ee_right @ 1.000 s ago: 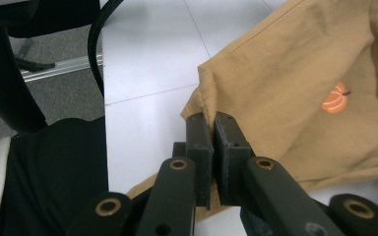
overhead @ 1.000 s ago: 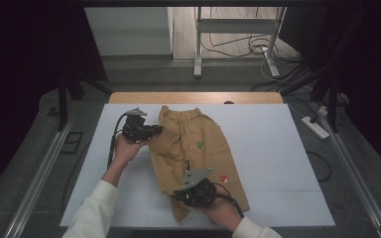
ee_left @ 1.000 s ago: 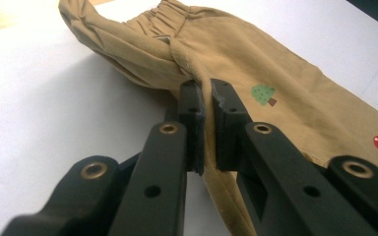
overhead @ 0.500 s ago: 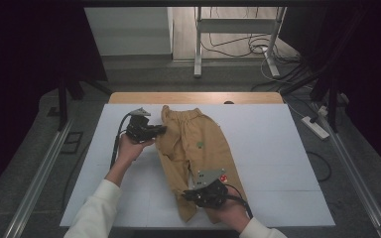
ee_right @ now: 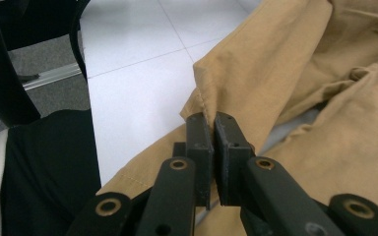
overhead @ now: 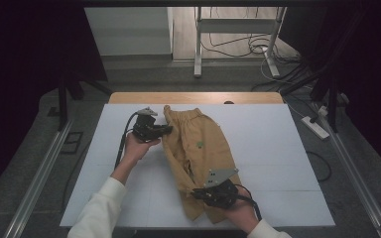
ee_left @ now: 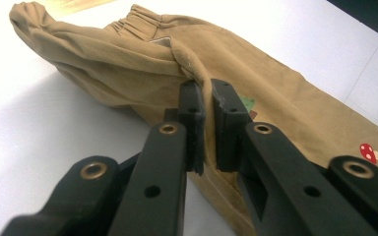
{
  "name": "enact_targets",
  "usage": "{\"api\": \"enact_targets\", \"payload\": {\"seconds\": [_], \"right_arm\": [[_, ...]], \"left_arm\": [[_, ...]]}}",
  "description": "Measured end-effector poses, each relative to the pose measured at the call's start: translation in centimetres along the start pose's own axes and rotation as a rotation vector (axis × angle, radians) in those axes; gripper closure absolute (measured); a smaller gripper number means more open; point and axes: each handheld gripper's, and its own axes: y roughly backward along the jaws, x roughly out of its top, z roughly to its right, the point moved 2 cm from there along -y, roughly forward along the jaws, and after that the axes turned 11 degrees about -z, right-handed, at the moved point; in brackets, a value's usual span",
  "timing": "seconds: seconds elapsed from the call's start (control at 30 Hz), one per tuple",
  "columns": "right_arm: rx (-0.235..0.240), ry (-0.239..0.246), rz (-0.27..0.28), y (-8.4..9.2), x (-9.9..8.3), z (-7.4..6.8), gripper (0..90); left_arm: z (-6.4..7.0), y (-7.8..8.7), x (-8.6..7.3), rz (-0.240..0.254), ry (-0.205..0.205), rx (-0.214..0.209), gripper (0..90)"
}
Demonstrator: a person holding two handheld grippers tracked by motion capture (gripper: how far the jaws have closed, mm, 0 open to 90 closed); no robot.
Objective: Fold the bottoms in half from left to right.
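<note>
Two hand-held grippers clamped on tan trousers point(overhead: 198, 148), left point(ee_left: 205, 105) near waistband, right point(ee_right: 212, 129) seemingly at hem, mushroom print point(ee_left: 370, 152) close-up.

From the tan trousers point(overhead: 198, 153), the white table point(overhead: 278, 148) lies bare toward three o'clock and toward nine. At six o'clock the right gripper point(overhead: 198, 194), clamped on cloth, blocks the near edge; at ten, the left gripper point(overhead: 166, 130) does likewise.
</note>
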Motion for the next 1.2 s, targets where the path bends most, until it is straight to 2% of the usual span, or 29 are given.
{"api": "enact_targets", "payload": {"seconds": [0.53,1.2], "right_arm": [[-0.034,-0.039,0.005,1.6,-1.7,1.1,85.4],[-0.060,-0.072,0.013,3.2,-3.3,1.5,85.3]], "left_arm": [[0.7,-0.5,0.2,0.011,-0.008,-0.007,82.5],[1.7,-1.2,0.6,0.021,-0.021,-0.016,81.9]]}}
